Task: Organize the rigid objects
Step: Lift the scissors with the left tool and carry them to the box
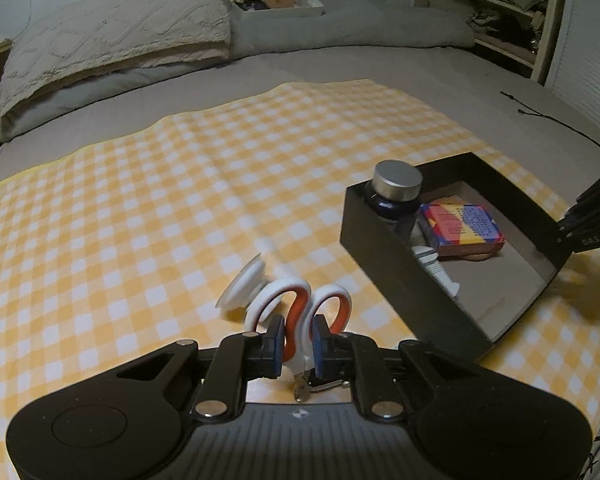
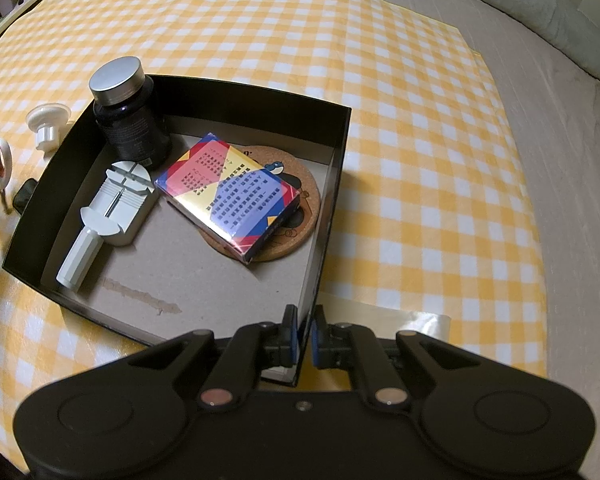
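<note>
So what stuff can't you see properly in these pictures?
- Scissors blades: left wrist view, tucked behind the left tongs; right wrist view cuts them at the left edge.
- Cork coaster drawing: right wrist view, mostly covered by the colourful card box.
- Card box writing: too small to read.
- Black box near corner: right wrist view, hidden by the right tongs.

Dim, warm indoor light, soft shadows, slight motion blur, strong fisheye bending at edges.
</note>
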Available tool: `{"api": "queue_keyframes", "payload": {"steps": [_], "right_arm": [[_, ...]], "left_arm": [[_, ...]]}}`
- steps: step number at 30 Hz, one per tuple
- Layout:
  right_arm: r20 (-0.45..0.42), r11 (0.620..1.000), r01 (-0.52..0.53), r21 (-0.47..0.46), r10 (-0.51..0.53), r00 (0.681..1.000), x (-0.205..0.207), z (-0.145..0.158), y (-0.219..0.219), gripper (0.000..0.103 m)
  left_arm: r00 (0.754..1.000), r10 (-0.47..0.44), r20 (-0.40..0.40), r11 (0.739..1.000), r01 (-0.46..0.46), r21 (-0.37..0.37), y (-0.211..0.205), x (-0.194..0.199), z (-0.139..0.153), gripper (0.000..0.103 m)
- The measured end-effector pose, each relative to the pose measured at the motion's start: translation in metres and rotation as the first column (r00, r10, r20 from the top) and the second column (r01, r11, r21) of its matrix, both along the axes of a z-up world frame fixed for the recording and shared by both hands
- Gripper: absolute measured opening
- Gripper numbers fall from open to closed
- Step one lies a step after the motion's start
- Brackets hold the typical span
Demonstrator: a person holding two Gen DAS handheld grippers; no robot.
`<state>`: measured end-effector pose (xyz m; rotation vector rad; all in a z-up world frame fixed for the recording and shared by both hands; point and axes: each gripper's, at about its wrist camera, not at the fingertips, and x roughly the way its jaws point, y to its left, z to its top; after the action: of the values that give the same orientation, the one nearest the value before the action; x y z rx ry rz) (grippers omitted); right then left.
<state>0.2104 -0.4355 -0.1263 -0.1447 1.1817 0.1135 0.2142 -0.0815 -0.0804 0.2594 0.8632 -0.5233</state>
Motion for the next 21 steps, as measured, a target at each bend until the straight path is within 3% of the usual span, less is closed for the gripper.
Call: {"api": "queue_keyframes", "payload": {"steps": [9, 15, 21], "right_arm": [[-0.002, 1.000, -0.004, -0.001, 0.004, 1.000, 0.001, 0.000, 0.000, 0.007], [-0.002, 1.000, -0.007, -0.003, 0.007, 1.000, 0.001, 0.000, 0.001, 0.007], [-0.002, 1.000, -0.008, -0.004, 0.008, 1.000, 0.000, 0.001, 0.001, 0.007]], "left_arm": [[0.998, -0.050, 0.048, 0.997, 0.053, -0.050, -0.010, -0.008, 0.029, 0.009], [0.991, -0.099, 0.087, 0.985, 0.110, -0.133, -0.020, -0.017, 0.060, 0.009], [0.987, -0.140, 0.078, 0.953, 0.156, -0.260, -0.037, -0.027, 0.077, 0.009]]}}
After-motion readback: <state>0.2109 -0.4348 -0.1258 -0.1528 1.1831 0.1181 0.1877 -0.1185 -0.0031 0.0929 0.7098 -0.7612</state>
